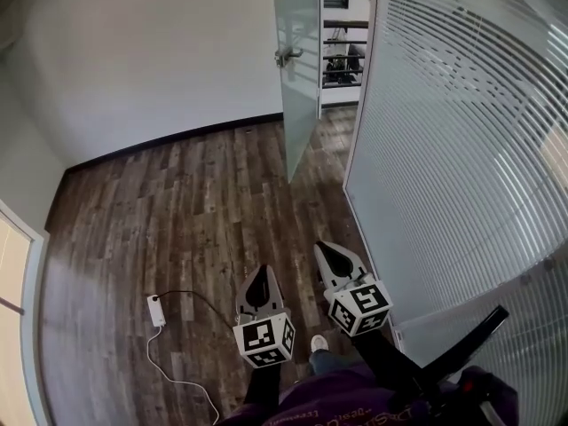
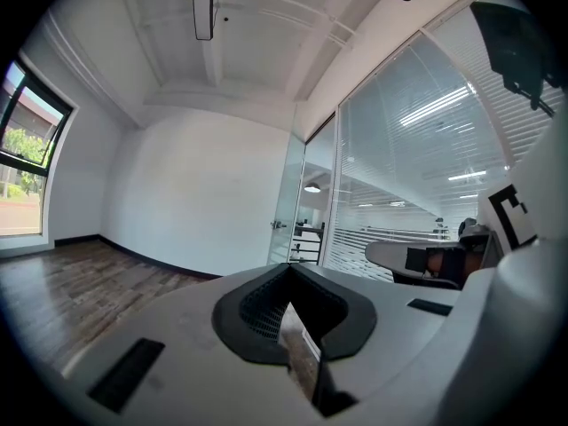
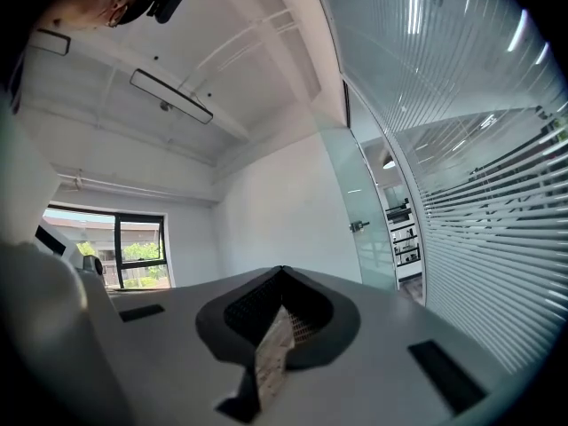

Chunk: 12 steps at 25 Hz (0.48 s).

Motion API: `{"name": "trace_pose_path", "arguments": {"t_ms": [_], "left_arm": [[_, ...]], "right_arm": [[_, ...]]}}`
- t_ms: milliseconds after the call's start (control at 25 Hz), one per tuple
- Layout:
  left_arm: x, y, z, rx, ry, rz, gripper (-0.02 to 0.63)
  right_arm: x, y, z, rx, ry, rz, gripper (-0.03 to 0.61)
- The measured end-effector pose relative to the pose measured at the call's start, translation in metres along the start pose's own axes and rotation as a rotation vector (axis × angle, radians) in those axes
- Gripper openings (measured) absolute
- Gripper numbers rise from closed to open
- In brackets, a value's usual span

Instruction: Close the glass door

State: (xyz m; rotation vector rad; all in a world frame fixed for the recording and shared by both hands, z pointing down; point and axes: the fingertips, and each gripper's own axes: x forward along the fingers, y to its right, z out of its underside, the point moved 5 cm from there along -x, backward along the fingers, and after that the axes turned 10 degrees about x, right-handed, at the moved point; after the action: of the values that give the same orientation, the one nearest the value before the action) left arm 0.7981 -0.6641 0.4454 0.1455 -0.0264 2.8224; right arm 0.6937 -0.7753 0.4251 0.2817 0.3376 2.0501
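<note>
Bare room w/ dark wood floor (image 1: 177, 211), white wall (image 1: 151, 51) at the back, striped glass partition (image 1: 461, 149) along the right. Glass door (image 1: 300, 69) stands ajar at the far end, swung into the room, nearly edge-on in the head view, handle (image 1: 286, 56) sticking out to the left. Doorway (image 1: 342, 51) between door & partition is open. Small charger (image 1: 156, 310) w/ cable lies on the floor at left, well apart from the door.

Left hand-held gripper (image 1: 262, 282) & right hand-held gripper (image 1: 333, 257) sit low in the head view, side by side, pointing approx. level toward the door, well short of it. Both have jaws pressed together, nothing between them.

Step in hand, as I judge it: the approach, door not yet touched. To do it well, walk up beside the partition and stay clear of the cable. Then meet the door near its handle edge, where leverage is best. Closed tips can push the pane, or one pair can open to take the handle. Push slow & steady so the glass doesn't slam, and stop once it's flush w/ the partition.
</note>
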Motion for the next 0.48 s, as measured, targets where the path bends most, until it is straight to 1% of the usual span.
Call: {"name": "trace_pose_path", "arguments": {"t_ms": [160,320,480], "left_arm": [[0.035,0.0,-0.007,0.004,-0.011,-0.02,0.002],[0.064,0.01,-0.002,-0.001,-0.014,-0.041,0.002],[0.072,0.001,0.0,0.0,-0.02,-0.049,0.002]], "right_arm": [[0.027,0.022,-0.016,-0.002,-0.008,-0.019,-0.003],[0.044,0.048,-0.018,-0.015,-0.02,-0.037,-0.003],[0.06,0.048,-0.016,-0.013,-0.026,-0.045,-0.003]]}}
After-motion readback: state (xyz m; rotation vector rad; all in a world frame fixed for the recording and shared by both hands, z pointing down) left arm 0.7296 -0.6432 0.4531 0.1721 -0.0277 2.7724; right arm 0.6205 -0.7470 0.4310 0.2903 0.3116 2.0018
